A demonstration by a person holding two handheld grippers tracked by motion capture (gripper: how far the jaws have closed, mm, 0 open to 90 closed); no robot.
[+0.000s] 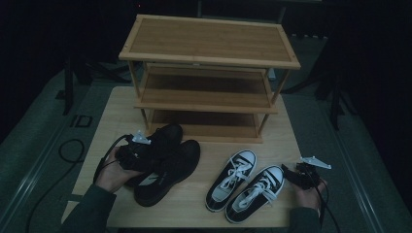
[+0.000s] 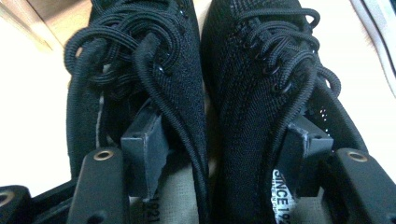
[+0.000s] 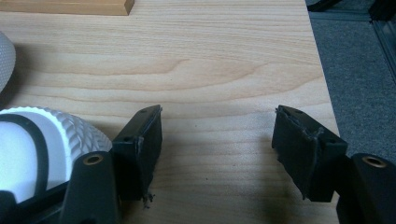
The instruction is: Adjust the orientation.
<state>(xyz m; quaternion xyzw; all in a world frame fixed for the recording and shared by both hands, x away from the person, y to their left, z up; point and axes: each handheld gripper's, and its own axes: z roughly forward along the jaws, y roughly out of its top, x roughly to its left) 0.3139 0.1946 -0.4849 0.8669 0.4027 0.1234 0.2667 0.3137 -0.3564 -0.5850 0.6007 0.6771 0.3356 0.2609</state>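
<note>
So the left gripper (image 1: 141,154) is down on the pair of black shoes (image 1: 167,162) sitting at the left of the worktop (image 1: 194,204), right in front of the wooden shoe rack (image 1: 209,73). In the left gripper view its jaws are spread about as wide as they go, one dipped into the opening of each shoe, with the two inner walls of the black shoes (image 2: 205,107) side by side between them. The pads don't look like they're pressing on anything, so I'd call that open rather than a grip. My read is it's lining up to pinch both shoes together and carry them as a pair. Next move would be closing on those inner walls, checking the hold is firm since the knit fabric looks soft and the laces (image 2: 140,60) could get in the way, then lifting toward a shelf. The right gripper (image 1: 303,175) is parked at the right edge beside the black-and-white sneakers (image 1: 245,184), jaws wide with just bare wood between them (image 3: 217,140), holding nothing.
</note>
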